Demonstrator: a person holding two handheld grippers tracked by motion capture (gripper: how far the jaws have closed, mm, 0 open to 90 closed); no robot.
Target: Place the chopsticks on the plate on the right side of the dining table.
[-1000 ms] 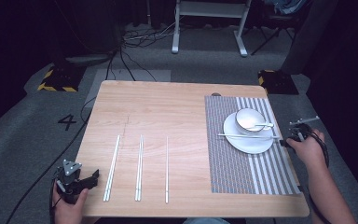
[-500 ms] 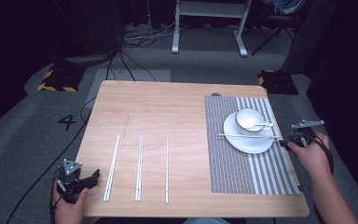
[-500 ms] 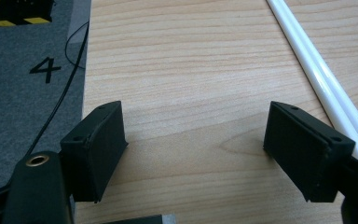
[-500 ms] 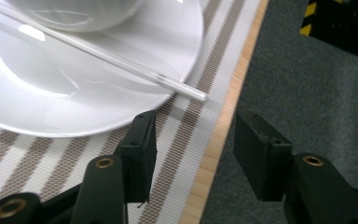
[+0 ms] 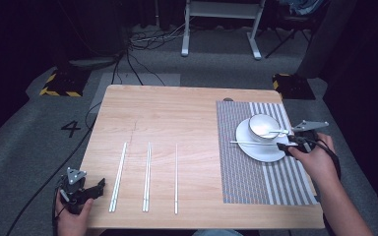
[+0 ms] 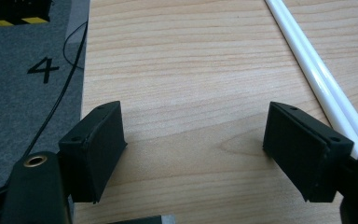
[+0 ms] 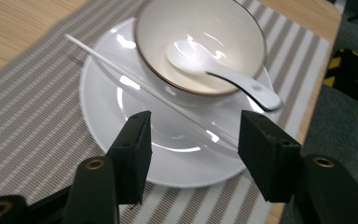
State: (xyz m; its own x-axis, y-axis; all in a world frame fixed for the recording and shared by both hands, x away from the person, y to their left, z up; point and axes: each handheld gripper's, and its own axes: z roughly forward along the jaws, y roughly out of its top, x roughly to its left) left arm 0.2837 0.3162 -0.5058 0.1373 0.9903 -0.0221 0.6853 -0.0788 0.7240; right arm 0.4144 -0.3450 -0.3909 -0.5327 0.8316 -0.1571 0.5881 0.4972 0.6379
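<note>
Chopstick (image 7: pixel 168 100) lies across the plate (image 5: pixel 256 150) just ahead of our right gripper (image 5: pixel 291 143), its near end between the jaws, which have just been opening and stand apart without pressing it. The plate sits on the striped mat (image 5: pixel 246 182) near the table's right edge and carries a bowl (image 5: pixel 263 126) with a spoon (image 7: pixel 223 77) inside. Our left gripper (image 5: pixel 86 191) rests at the front left corner, jaws wide and empty, just beside the nearest of the white chopsticks (image 5: pixel 118 176) lined along the front edge.
</note>
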